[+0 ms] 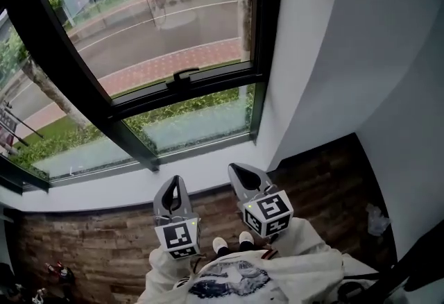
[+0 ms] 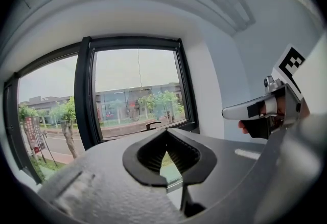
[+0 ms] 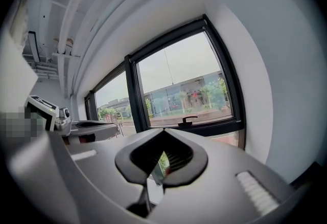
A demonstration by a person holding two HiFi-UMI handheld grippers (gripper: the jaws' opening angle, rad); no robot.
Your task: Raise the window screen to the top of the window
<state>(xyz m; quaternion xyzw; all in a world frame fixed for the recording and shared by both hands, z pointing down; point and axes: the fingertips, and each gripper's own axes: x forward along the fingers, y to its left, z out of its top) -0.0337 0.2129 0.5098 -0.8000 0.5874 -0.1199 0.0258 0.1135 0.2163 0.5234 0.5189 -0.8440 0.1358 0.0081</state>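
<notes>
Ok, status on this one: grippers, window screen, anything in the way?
Left gripper shut, empty. Right gripper shut, empty; both short of the window. Screen not made out on it. Nothing between grippers and window.

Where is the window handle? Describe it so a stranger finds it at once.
Start at the big black-framed window filling the wall ahead. Follow the horizontal crossbar under its right-hand pane to about the middle. The handle is the small black lever standing up from that bar, while the other frame bars are plain.

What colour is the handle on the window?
The handle is black, like the window frame; the head view shows it best.
</notes>
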